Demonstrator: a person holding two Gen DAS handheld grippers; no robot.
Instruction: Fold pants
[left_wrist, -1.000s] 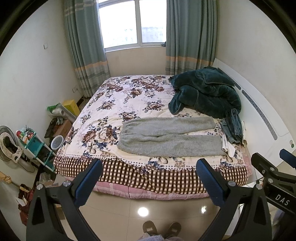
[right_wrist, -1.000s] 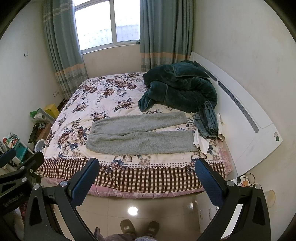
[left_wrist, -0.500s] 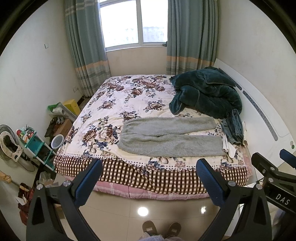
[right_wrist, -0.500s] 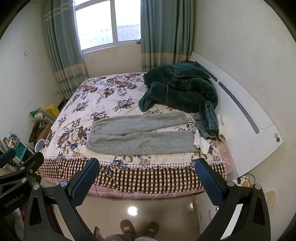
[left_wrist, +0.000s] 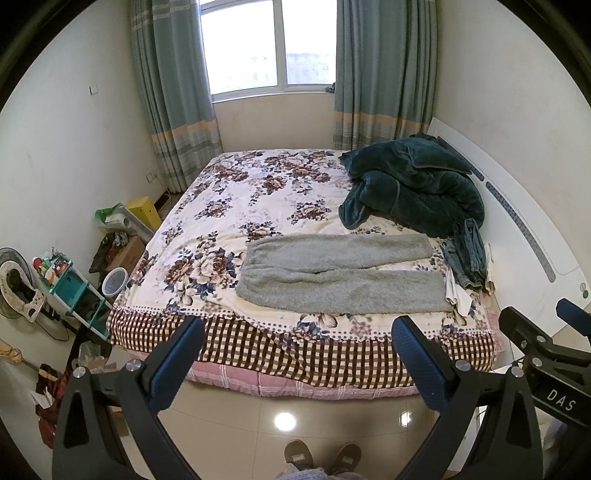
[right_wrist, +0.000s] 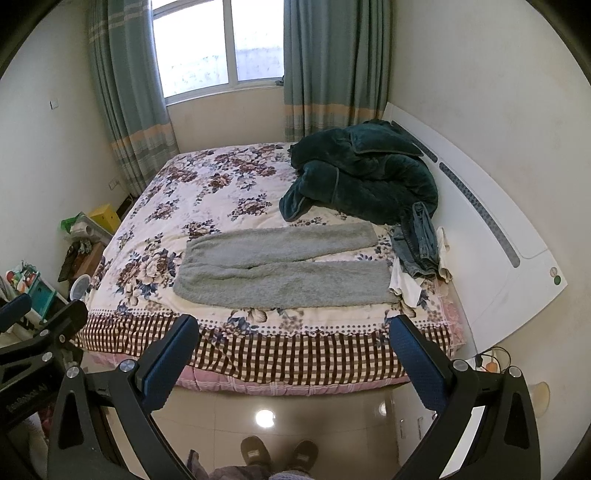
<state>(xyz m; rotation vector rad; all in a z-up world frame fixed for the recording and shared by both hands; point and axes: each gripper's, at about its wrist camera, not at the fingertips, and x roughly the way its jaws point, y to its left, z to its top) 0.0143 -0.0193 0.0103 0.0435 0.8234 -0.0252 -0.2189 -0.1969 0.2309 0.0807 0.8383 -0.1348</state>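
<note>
My left gripper is spread wide, its blue-padded fingers holding nothing, and my right gripper is just as wide apart and just as empty. Both hang over the glossy tiled floor, short of the near edge of the bed with the floral quilt and brown checked border, and my slippers show at the bottom of both views.

The fuzzy grey pants lie flat along that near edge, waistband toward the left side, both legs running toward the white headboard on the right. The legs lie close together, slightly parted at the cuffs. Beyond them a dark green plush blanket is heaped at the far right corner, and a crumpled pair of blue jeans sits just beside the cuffs.

I judge that folding has not begun; this is the approach. Next I should reach over the edge, pinch the waistband with the left and a cuff with the right, and lay one leg over the other, keeping clear of the jeans.

Compared with a second ago, almost nothing has changed: the pants are untouched and my grippers have only drifted a touch, still equally wide.
</note>
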